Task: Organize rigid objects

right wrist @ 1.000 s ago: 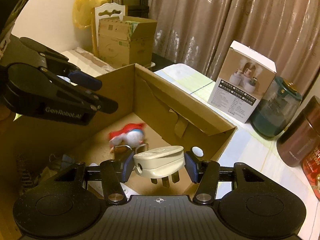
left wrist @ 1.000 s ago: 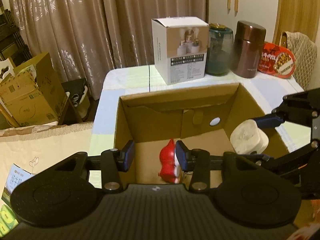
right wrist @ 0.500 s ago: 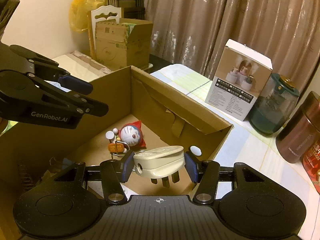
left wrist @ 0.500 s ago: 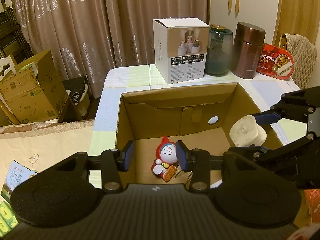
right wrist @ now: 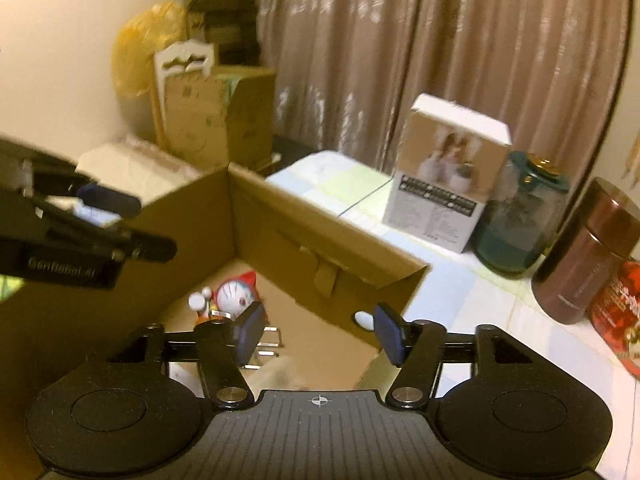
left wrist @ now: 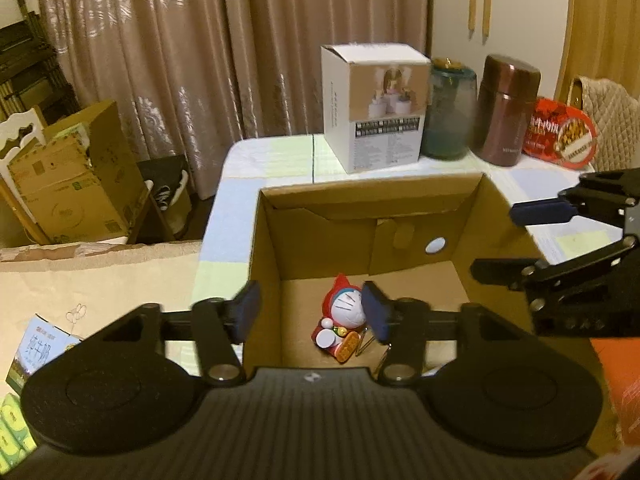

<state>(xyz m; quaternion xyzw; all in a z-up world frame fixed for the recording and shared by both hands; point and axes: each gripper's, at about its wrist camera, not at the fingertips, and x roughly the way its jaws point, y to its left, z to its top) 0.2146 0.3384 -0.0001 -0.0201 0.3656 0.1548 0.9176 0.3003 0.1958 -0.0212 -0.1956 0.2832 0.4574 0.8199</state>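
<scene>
A: Where is the task standing?

B: The cardboard box [left wrist: 352,216] is sitting open on the desk [left wrist: 276,156], and a red-hooded cat figure [left wrist: 343,312] is lying on its floor with small bits beside it. In the right wrist view, metal prongs [right wrist: 269,340] of some pale item are showing low in the box (mostly hidden behind the gripper finger, so I cannot name it).

A: Grippers?

B: The left hand-held gripper [left wrist: 312,312] is hovering over the box, its jaws opening, nothing between the pads. The right hand-held gripper [right wrist: 318,330] is doing likewise: jaws opening, empty.

A: What is remaining?

B: Judging by the desk, the white carton [left wrist: 374,108], teal jar [left wrist: 450,116], brown flask [left wrist: 506,112] and red packet [left wrist: 560,136] are standing outside the box. Whether they are meant to go in, I cannot tell.
</scene>
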